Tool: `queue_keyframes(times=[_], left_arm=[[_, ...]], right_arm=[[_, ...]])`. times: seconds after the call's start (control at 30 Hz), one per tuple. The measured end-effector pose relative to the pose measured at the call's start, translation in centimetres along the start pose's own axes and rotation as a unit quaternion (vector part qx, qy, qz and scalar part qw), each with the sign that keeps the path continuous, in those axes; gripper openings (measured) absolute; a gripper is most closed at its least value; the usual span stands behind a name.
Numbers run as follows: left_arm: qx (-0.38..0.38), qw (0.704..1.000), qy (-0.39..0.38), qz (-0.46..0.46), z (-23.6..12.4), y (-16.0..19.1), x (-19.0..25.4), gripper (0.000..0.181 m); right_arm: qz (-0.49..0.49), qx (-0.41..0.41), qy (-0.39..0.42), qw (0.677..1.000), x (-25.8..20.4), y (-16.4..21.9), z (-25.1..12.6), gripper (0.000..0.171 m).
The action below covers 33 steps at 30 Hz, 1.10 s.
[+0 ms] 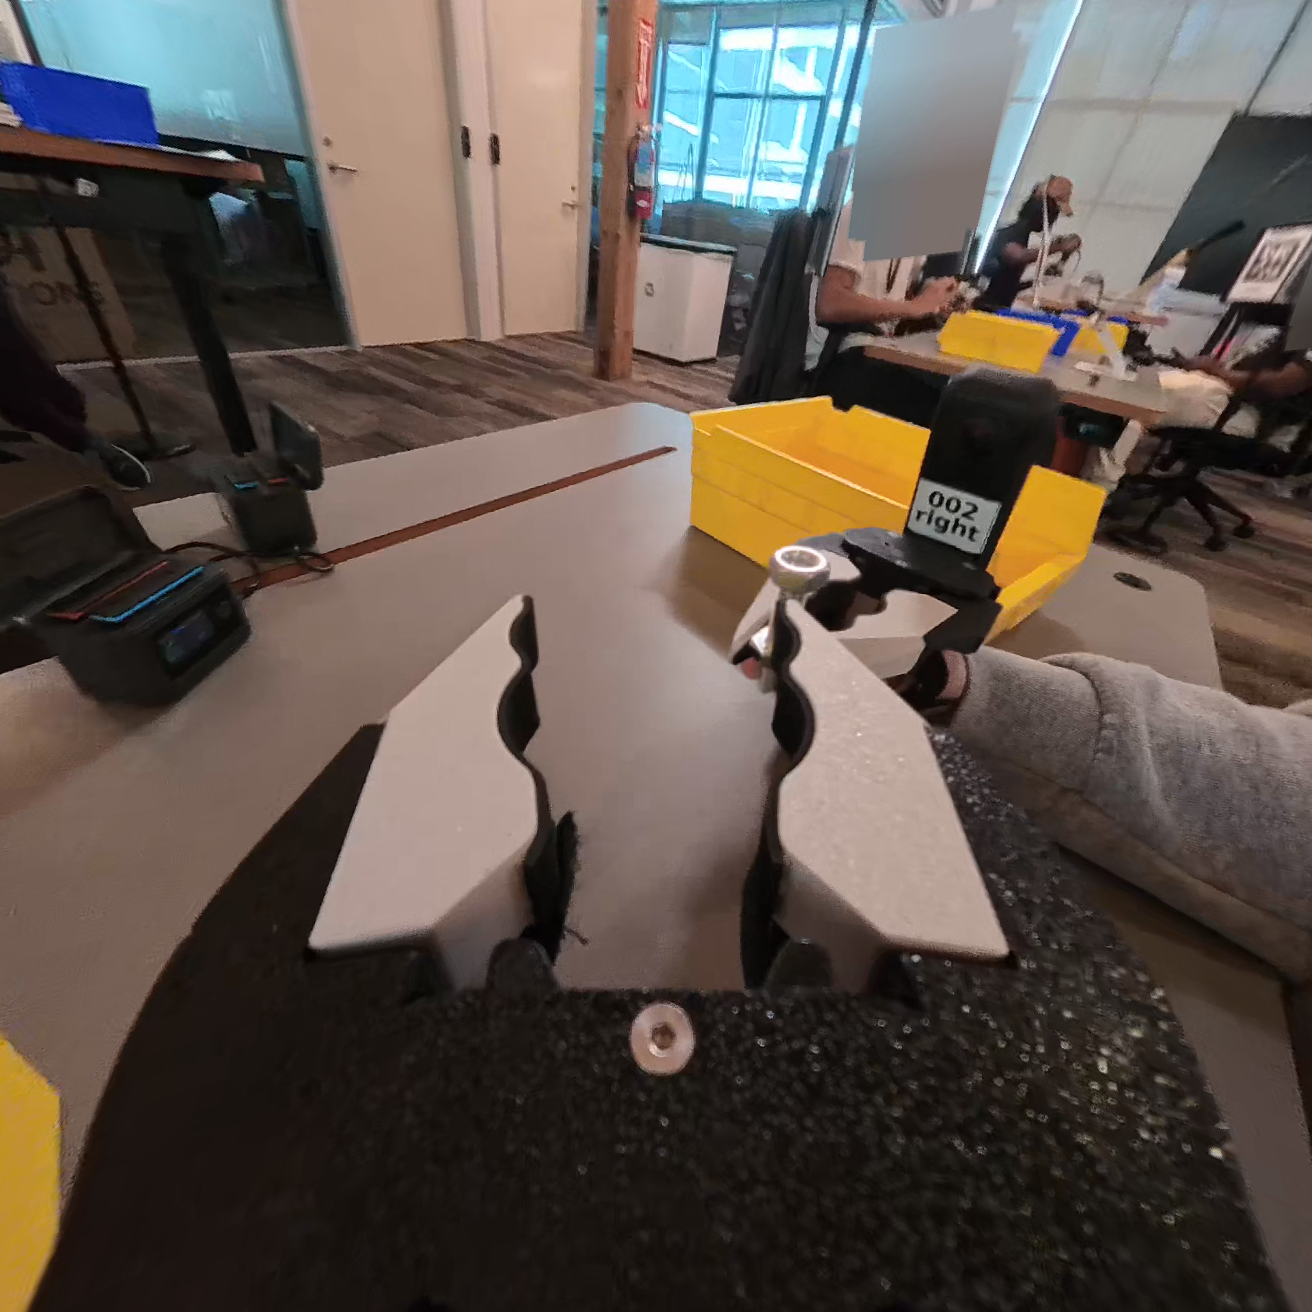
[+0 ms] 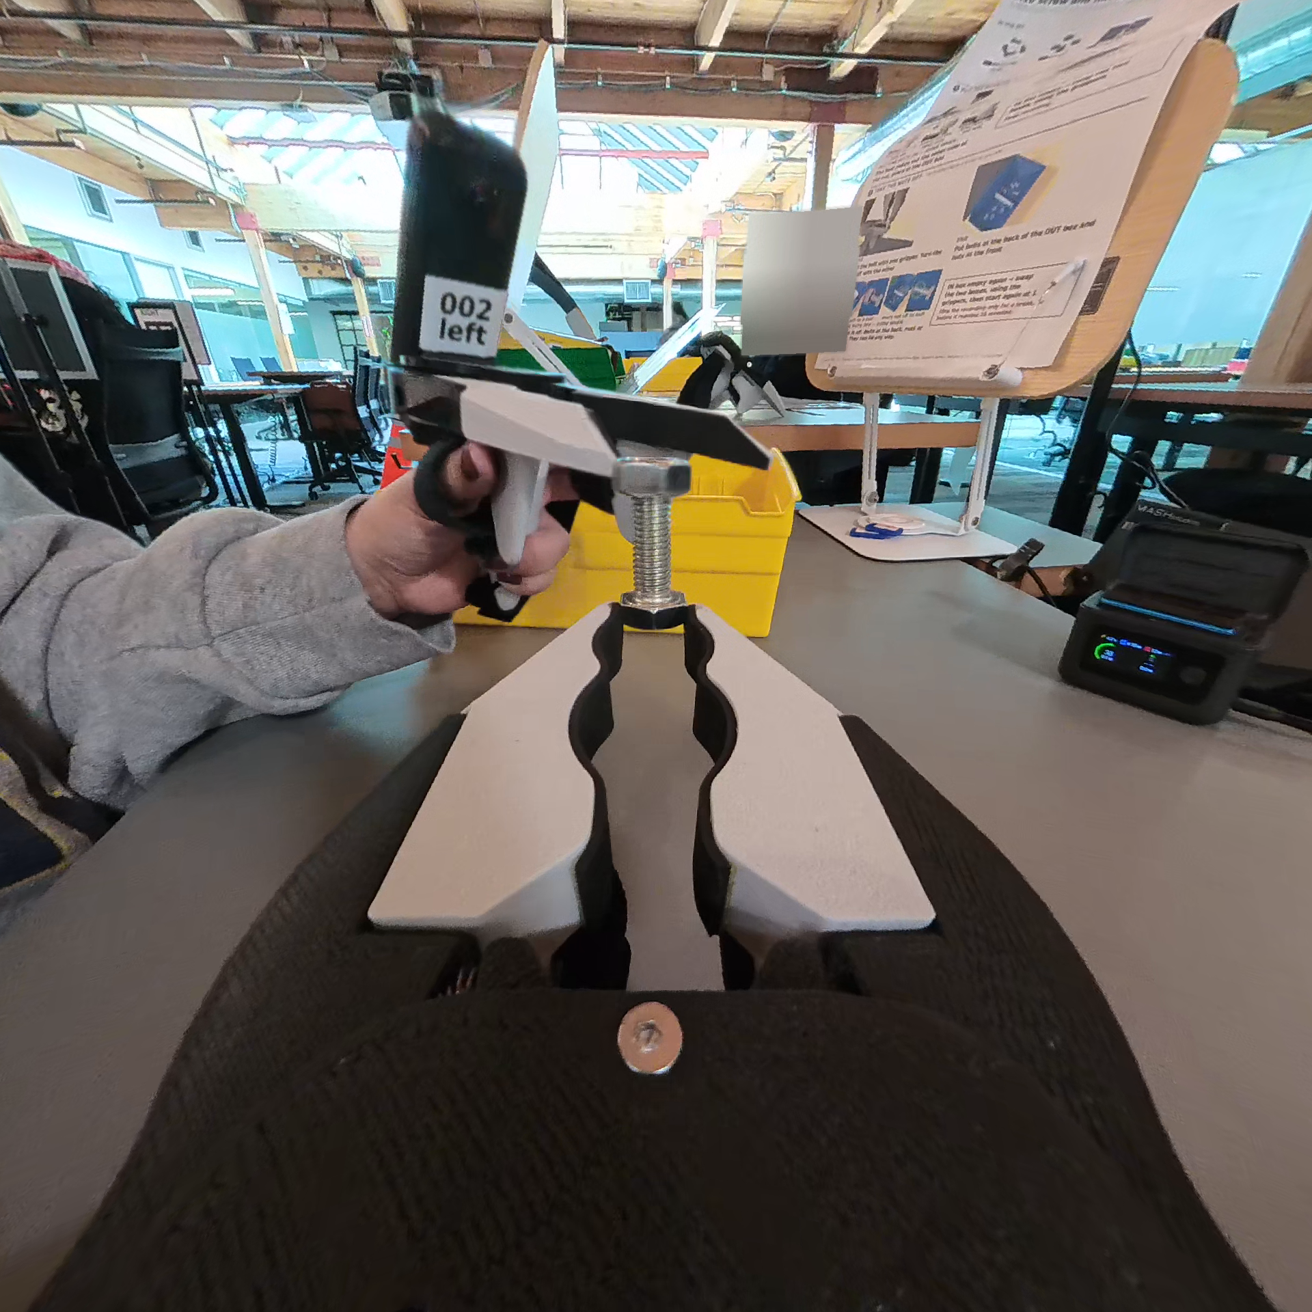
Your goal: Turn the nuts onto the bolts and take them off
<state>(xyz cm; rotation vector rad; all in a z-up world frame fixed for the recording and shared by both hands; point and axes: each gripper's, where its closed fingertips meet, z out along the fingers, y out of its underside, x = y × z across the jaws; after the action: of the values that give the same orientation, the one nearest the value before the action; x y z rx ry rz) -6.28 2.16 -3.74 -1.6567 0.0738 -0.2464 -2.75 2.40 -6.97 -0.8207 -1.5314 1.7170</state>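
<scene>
A silver bolt (image 2: 652, 539) stands upright with its hex head up. A nut (image 2: 652, 615) sits on its lower end. My right gripper (image 2: 652, 619) is shut on the nut at its fingertips and holds nut and bolt above the grey table (image 2: 994, 781). My left gripper (image 1: 653, 610) is open wide and empty. The bolt head (image 1: 800, 568) sits just beyond its right fingertip (image 1: 791, 625). In the right wrist view the left gripper (image 2: 681, 433) hovers level with the bolt head. The right gripper (image 1: 758, 642) shows partly behind that fingertip.
A yellow bin (image 1: 816, 468) stands on the table behind the bolt and also shows in the right wrist view (image 2: 710, 554). A black charger case (image 1: 149, 625) sits at the left. An instruction sheet on a stand (image 2: 994, 213) is at the back. Grey sleeves (image 1: 1136, 767) rest nearby. My right fingertips sit around 5 centimeters from my left ones. The black charger case (image 1: 149, 625) sits 25 centimeters or so from the ends of my left fingers. Look for it in the right wrist view (image 2: 1116, 622) too.
</scene>
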Motion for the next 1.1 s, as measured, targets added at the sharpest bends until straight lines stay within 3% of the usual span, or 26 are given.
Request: queue_keyframes(times=[0.1, 0.33, 0.63, 0.9, 1.1], left_arm=[[0.023, 0.999, 0.03, -0.013, -0.2, -1.1, 0.9, 0.07], [-0.003, 0.998, 0.065, 0.012, 3.1, -0.4, 3.5, 0.069], [0.035, 0.998, 0.04, -0.019, -0.8, -0.7, 1.0, 0.071], [-0.02, 0.997, 0.071, 0.033, 2.5, 0.3, 4.1, 0.073], [0.01, 0.999, 0.05, 0.003, -0.5, -0.3, 2.0, 0.071]], right_arm=[[0.002, -0.003, -0.006, 1.0, -0.1, 0.2, 0.2, 0.015], [0.001, -0.013, -0.028, 1.0, -1.2, 0.6, 0.9, 0.016], [0.017, 0.016, -0.034, 0.999, -1.1, -0.4, 0.4, 0.015], [0.01, 0.003, -0.058, 0.998, -2.4, -0.1, 1.0, 0.015], [0.009, 0.021, -0.063, 0.998, -2.5, -1.0, 0.3, 0.015]])
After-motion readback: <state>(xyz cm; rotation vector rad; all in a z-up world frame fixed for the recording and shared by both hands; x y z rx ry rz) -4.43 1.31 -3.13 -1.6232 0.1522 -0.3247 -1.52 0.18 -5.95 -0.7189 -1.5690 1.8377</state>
